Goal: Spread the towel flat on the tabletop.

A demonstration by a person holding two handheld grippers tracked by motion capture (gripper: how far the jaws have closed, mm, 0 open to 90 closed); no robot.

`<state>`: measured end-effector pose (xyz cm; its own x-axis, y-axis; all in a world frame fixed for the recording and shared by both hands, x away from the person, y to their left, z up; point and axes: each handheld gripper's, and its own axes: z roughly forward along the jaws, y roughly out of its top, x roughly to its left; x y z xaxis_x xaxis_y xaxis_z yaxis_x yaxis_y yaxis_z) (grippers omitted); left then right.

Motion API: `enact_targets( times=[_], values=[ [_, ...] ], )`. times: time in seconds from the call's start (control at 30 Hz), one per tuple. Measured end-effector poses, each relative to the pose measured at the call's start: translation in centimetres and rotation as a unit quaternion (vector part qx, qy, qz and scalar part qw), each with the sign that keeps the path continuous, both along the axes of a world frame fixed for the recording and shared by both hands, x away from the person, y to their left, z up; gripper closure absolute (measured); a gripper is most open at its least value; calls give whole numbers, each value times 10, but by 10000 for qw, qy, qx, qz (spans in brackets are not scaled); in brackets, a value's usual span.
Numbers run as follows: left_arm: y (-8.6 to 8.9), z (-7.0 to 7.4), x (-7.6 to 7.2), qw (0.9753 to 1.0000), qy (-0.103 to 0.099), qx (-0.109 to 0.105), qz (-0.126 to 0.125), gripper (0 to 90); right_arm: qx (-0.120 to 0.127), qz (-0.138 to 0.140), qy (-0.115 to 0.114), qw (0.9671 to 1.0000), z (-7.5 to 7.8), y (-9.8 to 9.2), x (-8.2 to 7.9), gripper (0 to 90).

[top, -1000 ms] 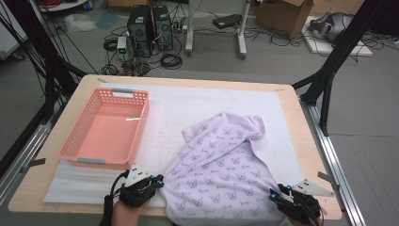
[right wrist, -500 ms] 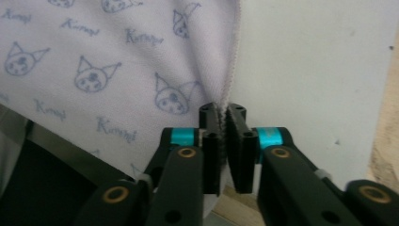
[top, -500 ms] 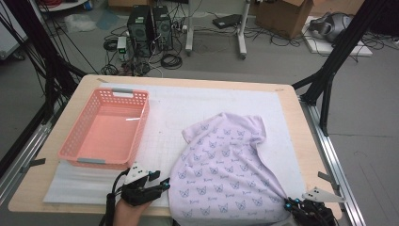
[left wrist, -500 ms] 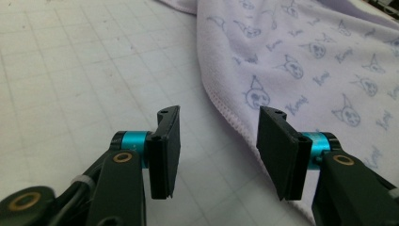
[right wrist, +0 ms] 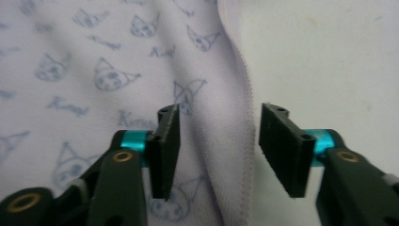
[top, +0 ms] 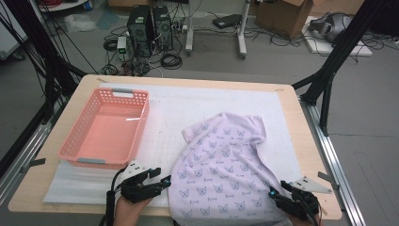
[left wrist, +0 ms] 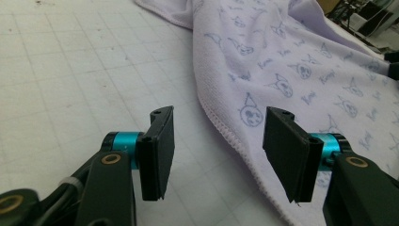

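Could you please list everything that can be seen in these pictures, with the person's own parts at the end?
towel: one, pale lilac with a cat-face print, crumpled on the near right of the mat, its near edge at the table's front edge.
basket: one, pink, slotted walls, nothing in it, left side of the mat.
mat: one, white with a faint grid, covering most of the tabletop.
table: one, light wood top.
computer towers: two, black, on the floor beyond the table, among cables.
cardboard box: one, brown, far floor.
left tongs: one, black with teal joints, jaws apart, astride the towel's left hem.
right tongs: one, same make, jaws apart around the towel's right hem.
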<state>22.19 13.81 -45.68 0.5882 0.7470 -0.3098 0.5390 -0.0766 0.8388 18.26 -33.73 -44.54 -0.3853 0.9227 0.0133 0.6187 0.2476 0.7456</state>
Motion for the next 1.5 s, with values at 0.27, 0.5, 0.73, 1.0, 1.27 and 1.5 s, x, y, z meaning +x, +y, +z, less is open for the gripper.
enact_targets(
  times=[0.27,0.5,0.73,1.0,1.27,1.5],
  values=[
    [6,0,-2,10000,16,-7,41,442,-383,34,314,9988,7,-12,-8,831],
    [0,0,6,10000,66,-6,-54,444,153,-244,139,9995,8,-24,-5,552],
    [-6,5,19,9999,-22,-42,-160,454,193,38,-76,9998,8,-11,18,553],
    [-18,6,48,9995,3,-33,-301,459,345,205,-103,9991,5,-13,44,550],
    [-27,5,67,9997,-79,6,-216,454,138,450,111,9988,-1,-6,71,781],
    [-33,5,77,9992,44,113,-372,458,258,113,270,9992,2,-40,49,746]
  ],
)
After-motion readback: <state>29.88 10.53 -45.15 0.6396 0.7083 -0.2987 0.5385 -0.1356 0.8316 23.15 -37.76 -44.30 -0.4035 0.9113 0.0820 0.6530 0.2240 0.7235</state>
